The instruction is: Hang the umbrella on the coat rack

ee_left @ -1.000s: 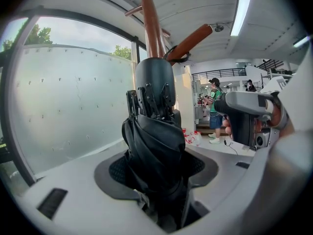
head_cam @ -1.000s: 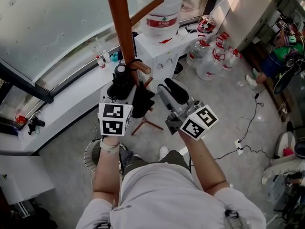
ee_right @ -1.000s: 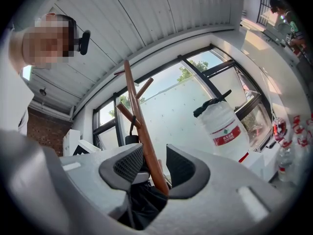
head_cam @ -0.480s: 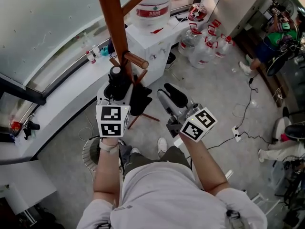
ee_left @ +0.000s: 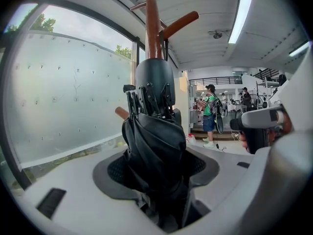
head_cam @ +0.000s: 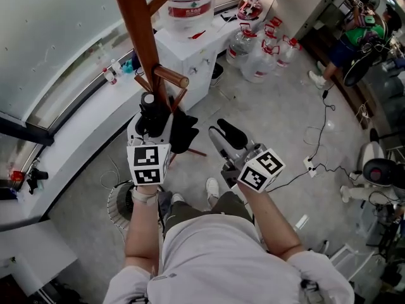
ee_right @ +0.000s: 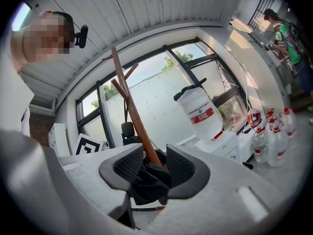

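Holds the folded black umbrella upright in the closed fingers of the left gripper, just beside the coat rack and below its short peg. Sits slightly farther back from that peg than a second ago. Keeps the right gripper right of the rack, fingers apart, gripping nothing.
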Motion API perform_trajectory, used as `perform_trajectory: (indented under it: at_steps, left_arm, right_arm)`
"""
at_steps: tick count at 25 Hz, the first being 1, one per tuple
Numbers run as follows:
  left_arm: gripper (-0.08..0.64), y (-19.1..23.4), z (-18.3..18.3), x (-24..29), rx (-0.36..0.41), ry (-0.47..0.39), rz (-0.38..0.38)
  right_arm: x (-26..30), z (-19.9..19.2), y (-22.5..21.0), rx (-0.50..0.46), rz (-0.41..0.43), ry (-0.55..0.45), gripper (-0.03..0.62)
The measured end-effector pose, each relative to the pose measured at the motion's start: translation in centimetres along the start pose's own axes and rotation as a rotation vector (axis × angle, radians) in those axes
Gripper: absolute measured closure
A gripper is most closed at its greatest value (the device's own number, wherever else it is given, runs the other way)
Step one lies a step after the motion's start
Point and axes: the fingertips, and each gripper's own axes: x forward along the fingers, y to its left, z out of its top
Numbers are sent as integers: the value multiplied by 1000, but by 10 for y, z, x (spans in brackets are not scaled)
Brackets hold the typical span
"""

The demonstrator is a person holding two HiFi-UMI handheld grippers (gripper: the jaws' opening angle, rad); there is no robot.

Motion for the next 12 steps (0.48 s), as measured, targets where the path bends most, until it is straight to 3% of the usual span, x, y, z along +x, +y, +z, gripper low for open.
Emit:
perform_trajectory:
  at_steps: [12]
  left_arm:
    - [287, -17, -17, -1, -13, -73, -32]
  right_arm:
    - [-18, -40, 2, 37, -44, 57, 451]
